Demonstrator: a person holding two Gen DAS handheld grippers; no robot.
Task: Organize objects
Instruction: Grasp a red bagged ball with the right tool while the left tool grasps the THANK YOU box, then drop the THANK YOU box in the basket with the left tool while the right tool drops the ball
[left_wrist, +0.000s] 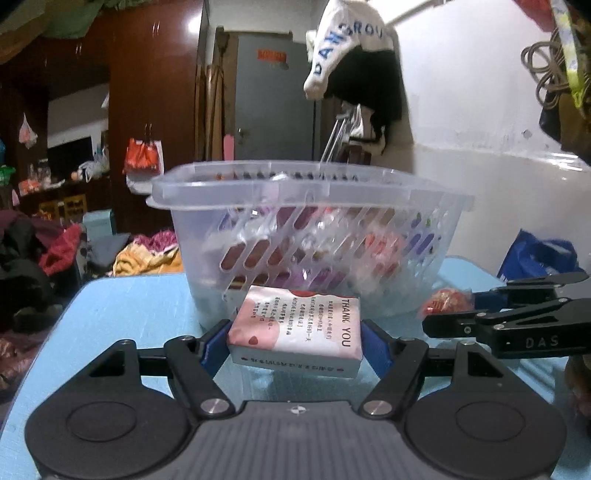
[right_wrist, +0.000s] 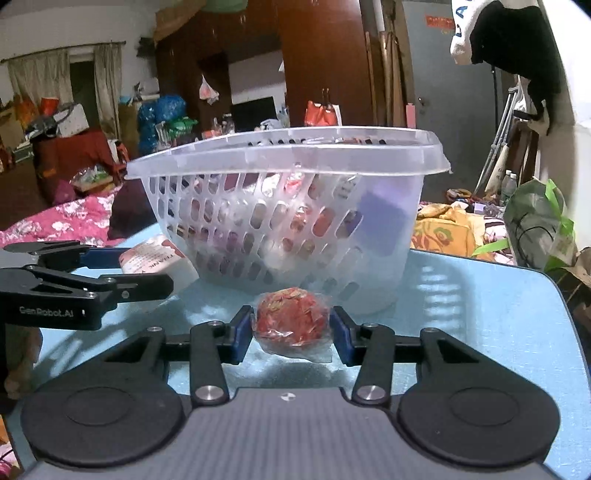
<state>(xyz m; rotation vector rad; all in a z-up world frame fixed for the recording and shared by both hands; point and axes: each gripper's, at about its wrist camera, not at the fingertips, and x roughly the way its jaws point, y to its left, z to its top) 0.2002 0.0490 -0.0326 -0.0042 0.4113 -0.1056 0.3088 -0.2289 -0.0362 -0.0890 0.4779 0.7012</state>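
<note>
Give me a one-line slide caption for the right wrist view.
Right claw closed on a red wrapped snack on the blue table, facing the clear basket.

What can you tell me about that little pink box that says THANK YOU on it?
The pink box is small, flat and rectangular, apparently cardboard, pink and white with red heart-like spots, "THANK YOU" along one edge and lines of small print I cannot read. It looks closed and undamaged. It sits between the blue pads of the left gripper, which press on its two short sides, just in front of the clear slotted basket and over the light blue table.
</note>
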